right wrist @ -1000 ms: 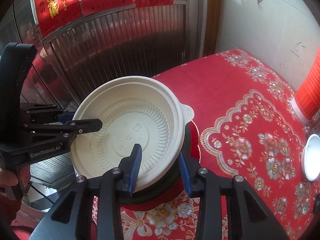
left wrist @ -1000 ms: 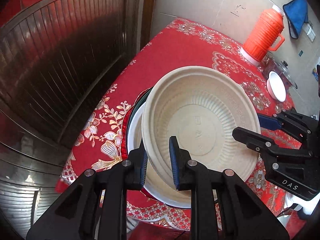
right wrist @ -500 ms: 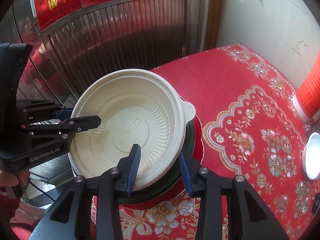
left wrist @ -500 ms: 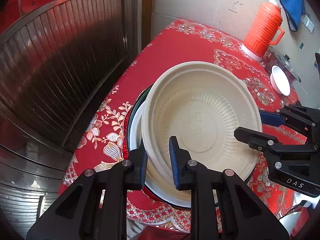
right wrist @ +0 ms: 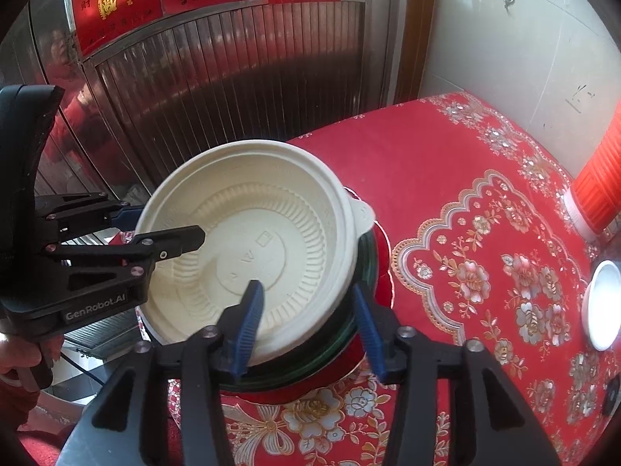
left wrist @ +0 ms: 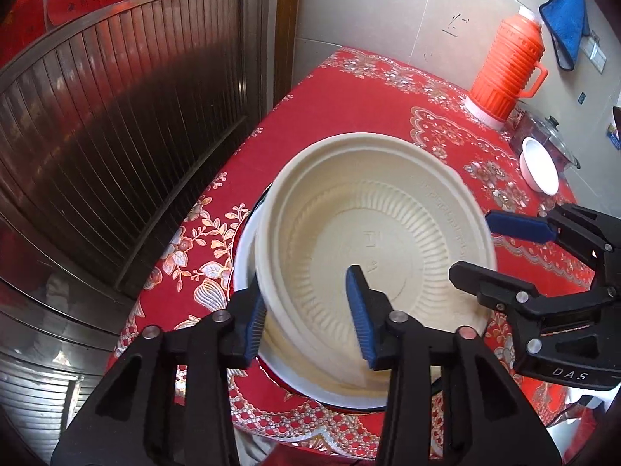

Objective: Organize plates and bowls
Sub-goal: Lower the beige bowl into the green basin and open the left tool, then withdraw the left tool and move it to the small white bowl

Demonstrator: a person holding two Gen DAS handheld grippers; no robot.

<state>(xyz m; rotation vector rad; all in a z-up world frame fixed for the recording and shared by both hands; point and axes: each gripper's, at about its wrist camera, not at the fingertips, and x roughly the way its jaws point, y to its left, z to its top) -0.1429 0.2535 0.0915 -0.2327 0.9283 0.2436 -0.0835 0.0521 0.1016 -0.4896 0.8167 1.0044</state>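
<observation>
Home dining corner: floral red tablecloth (left wrist: 372, 89), orange thermos (left wrist: 504, 66), tiled wall (left wrist: 388, 7).

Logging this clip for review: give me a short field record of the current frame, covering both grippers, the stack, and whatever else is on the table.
left gripper: open, jaws straddling the near rim of the cream bowl
right gripper: open, jaws straddling the opposite rim
stack: cream bowl sits on a white plate, darker dishes below
surface: red floral tablecloth
other items: orange thermos, small white bowl, both apart from the stack

Bright daylight, perhaps from the right; strong fisheye bending, dark corners, sheen on the ribbed door (right wrist: 233, 89).
</observation>
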